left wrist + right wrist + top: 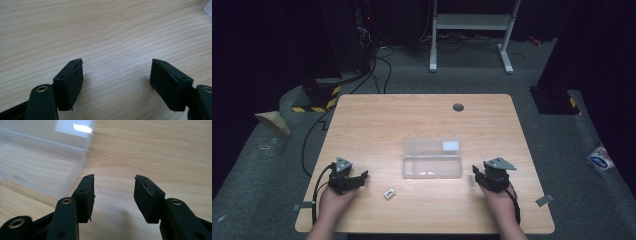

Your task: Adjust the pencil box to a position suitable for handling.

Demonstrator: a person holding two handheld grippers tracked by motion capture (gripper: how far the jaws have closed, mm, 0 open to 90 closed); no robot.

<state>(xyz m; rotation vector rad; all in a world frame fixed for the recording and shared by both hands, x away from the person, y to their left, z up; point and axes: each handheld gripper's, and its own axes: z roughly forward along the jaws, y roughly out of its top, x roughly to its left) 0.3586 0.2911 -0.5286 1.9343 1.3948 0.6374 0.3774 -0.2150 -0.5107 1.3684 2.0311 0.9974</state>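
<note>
A clear plastic box [432,157] lies in the middle of the wooden table [422,115], its lid folded back and a white label on it. A small white object [389,193] lies near the front edge, left of the box. My left gripper [362,176] rests at the front left, pointing toward that object and stopping short of it. In the left gripper view its jaws [117,61] stand open over bare wood. My right gripper [475,174] sits just right of the box. It is open [114,176] with nothing between the pads, and the box corner [42,157] lies ahead to its left.
A dark round grommet [458,107] is set in the table near its far edge. Cables [312,145] run along the floor at the left. A white metal frame [472,30] stands behind the table. Bare wood stretches across the far half.
</note>
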